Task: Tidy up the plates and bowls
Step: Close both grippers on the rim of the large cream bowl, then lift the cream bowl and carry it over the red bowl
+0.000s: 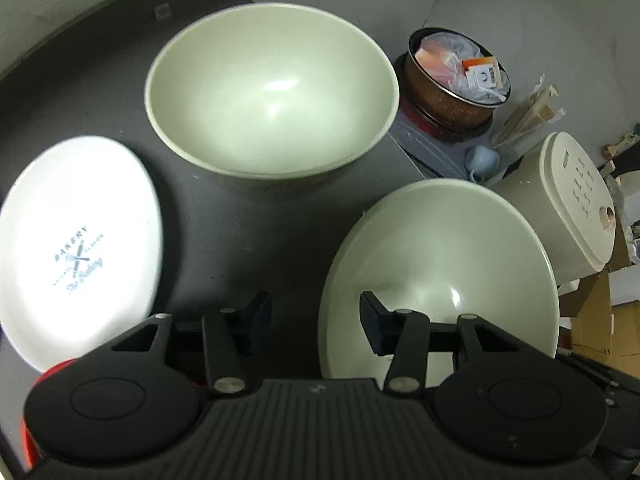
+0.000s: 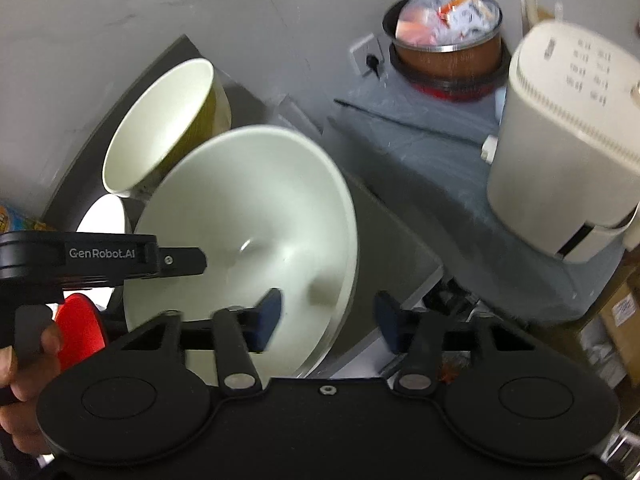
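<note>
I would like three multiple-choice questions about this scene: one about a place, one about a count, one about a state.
1. Where is the white plate in the left wrist view?
A. left of the bowls
B. inside a bowl
C. on the cooker

2. How many pale green bowls are on the dark counter?
A. one
B. two
C. four

3. The left gripper is:
A. open
B. shut on the plate
C. out of view

Answers: 1 A, the plate lies at the left edge. 2 B, a far bowl and a near bowl. 3 A, its fingers stand apart.
</note>
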Motion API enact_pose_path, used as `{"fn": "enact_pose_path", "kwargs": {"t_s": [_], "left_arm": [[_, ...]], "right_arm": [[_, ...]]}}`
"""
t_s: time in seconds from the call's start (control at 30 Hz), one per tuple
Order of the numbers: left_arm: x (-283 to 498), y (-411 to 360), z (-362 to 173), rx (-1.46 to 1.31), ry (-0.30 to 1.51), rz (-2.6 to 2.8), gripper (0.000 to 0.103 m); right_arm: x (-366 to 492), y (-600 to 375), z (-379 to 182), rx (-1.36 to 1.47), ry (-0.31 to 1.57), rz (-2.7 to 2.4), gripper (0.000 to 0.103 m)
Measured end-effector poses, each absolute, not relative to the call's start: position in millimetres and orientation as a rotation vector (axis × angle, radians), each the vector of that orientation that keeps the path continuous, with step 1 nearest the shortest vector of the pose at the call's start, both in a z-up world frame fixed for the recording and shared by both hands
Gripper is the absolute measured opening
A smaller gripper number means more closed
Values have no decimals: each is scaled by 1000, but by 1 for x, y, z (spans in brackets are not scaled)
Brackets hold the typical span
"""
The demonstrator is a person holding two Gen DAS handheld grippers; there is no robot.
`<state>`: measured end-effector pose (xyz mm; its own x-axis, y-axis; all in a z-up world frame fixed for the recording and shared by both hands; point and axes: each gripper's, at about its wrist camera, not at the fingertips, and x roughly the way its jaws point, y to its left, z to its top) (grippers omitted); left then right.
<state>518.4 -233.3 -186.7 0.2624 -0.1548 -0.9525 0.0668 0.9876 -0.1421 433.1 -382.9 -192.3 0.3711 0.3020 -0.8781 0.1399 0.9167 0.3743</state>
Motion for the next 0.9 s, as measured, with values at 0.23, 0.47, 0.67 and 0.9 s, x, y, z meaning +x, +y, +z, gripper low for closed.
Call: {"fn": "enact_pose_path", "kwargs": {"t_s": [0.23,0.47,0.67,0.9], "left_arm": [[518,-233,-188,-122,1309,-190,20],[508,-221,-165,-153,1241,-229,20],[498,-203,-140,-183,1184,-225,20],[481,-179,-115,-217,1133,-200,20]], "right_arm": [[429,-383,-187,444,1173,98,22],[424,-379,-164,431,1107,97,22],[419,-367,-137,406,1033,115,22],[413,-346,-113,367,975,157,22]]}}
